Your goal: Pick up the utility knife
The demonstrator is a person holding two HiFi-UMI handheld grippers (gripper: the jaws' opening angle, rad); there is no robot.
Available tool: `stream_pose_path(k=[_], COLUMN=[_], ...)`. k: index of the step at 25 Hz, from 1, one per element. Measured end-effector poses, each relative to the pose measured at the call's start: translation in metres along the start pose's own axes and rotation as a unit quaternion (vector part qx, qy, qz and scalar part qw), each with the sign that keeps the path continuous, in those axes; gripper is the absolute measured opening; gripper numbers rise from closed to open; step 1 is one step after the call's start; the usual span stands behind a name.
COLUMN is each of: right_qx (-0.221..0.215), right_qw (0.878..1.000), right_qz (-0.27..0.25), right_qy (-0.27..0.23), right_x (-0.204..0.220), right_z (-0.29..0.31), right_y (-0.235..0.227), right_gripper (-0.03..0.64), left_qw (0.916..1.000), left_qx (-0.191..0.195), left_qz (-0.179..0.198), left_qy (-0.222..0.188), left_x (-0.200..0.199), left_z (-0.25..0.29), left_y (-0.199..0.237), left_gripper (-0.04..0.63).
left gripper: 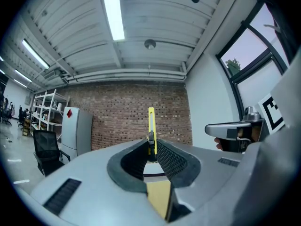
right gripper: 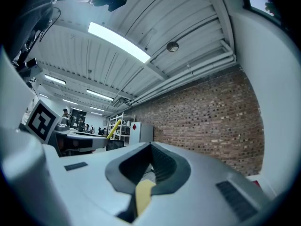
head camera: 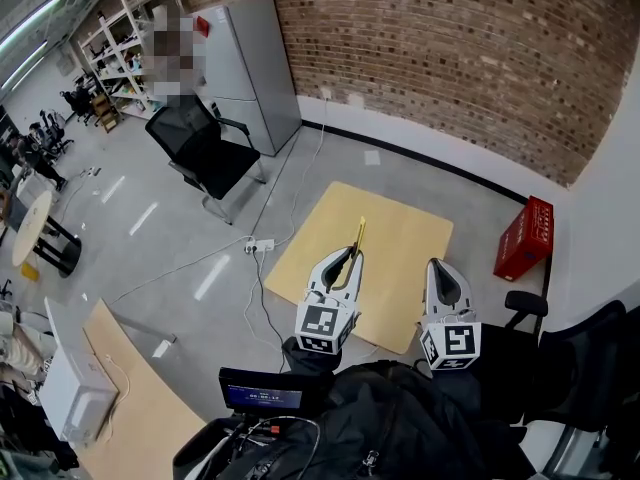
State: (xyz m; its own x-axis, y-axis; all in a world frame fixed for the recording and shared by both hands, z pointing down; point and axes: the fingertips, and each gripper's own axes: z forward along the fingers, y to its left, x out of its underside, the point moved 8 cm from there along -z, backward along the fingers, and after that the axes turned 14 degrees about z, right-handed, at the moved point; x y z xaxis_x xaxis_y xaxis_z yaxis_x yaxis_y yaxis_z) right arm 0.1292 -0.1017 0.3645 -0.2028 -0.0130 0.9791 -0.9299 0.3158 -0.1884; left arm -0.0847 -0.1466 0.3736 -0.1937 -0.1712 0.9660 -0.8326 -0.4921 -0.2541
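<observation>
Left gripper (head camera: 348, 255) is seen clenched on the one utility knife (head camera: 359, 233), whose yellow body is pinched between the two ribbed jaw pads and sticks out past the tips. In the left gripper view the knife (left gripper: 151, 126) stands upright from the closed jaws of that gripper (left gripper: 151, 150), set against a brick wall (left gripper: 136, 112). The knife is thus held in the air above a single square wooden tabletop (head camera: 400, 268) and is not resting on it. A second tool, the right gripper (head camera: 437, 266), is held just beside the first over the same tabletop. In the right gripper view its jaws (right gripper: 149, 150) are pressed together with nothing caught between them. Two marker cubes are counted in the head view, one on the left gripper (head camera: 323, 326) and one on the right (head camera: 451, 346). Around the tabletop, one red crate (head camera: 524, 238) is seen to the right on the floor, and one white power strip (head camera: 260, 245) lies near its left edge. Farther back, one black office chair (head camera: 205, 153) is placed in front of one grey cabinet (head camera: 250, 68). White shelving (head camera: 115, 38) is seen at the far left.
</observation>
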Motion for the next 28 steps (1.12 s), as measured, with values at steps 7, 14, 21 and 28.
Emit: stream_pose_path(k=[7, 14, 21, 28], right_qx=[-0.002, 0.0, 0.0, 0.003], right_qw=[1.0, 1.0, 1.0, 1.0], right_qz=[0.002, 0.0, 0.001, 0.002], right_qy=[0.005, 0.006, 0.005, 0.002], right_x=[0.002, 0.004, 0.005, 0.005], right_z=[-0.003, -0.003, 0.004, 0.007], right_y=[-0.004, -0.005, -0.006, -0.009], right_gripper=[0.003, 0.003, 0.003, 0.003], left_qw=[1.0, 1.0, 1.0, 1.0], left_qx=[-0.001, 0.001, 0.001, 0.002], left_qz=[-0.002, -0.001, 0.0, 0.003], left_qy=[0.004, 0.006, 0.008, 0.007], left_x=[0.002, 0.003, 0.004, 0.004], left_z=[0.001, 0.002, 0.008, 0.012], left_y=[-0.005, -0.006, -0.001, 0.001], left_gripper=[0.063, 0.061, 0.061, 0.062])
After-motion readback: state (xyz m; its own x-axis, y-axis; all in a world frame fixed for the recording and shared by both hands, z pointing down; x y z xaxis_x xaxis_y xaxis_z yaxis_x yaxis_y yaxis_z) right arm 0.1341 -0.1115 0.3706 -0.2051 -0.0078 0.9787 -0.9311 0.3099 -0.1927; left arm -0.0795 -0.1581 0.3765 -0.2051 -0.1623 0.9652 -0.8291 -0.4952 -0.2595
